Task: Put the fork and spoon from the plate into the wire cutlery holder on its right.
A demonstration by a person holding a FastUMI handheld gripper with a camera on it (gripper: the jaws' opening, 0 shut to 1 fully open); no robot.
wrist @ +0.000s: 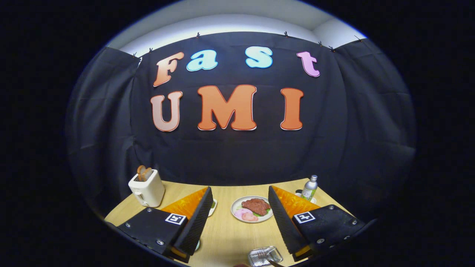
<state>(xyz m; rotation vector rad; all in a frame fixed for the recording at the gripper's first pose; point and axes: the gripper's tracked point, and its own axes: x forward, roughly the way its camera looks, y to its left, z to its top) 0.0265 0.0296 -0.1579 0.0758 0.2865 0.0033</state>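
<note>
Wide-open jaws of the gripper (240,226) frame a wooden table (222,237) before black cloth (237,155).

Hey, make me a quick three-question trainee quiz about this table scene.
1. True or false: the tongs are shut on a fork.
2. What pokes out of the white toaster?
A. toast B. a spoon C. a bottle
3. Fill in: the plate of food lies just ahead, between the two ____.

Key: 1 false, the fingers stand wide apart on nothing. 2 A. 3 fingers.
</note>
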